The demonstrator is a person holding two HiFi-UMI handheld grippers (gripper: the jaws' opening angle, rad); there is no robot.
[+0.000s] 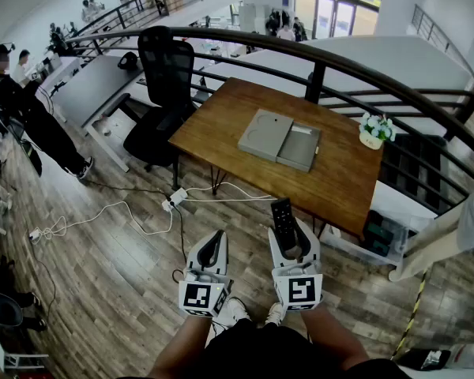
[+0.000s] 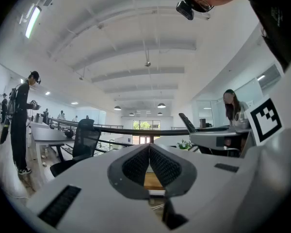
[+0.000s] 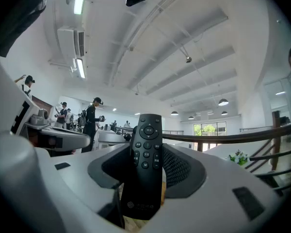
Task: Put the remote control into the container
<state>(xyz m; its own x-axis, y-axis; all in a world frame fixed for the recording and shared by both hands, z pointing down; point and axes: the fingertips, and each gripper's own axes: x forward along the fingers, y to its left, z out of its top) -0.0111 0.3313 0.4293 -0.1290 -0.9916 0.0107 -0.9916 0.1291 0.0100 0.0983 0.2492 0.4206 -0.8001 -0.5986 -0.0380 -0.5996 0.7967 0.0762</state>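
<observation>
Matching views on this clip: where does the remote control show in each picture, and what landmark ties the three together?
Head view: the remote control is low, right of centre, in the right gripper.
Left gripper view: probably the dark bar right of centre, seen side on.
Right gripper view: at centre, upright between the jaws.
Shared landmark: the potted flowers.

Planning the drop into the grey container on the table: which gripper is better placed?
Right, most likely. The right gripper is shut on the remote control and points toward the container; the left gripper is shut with nothing between its jaws.
</observation>
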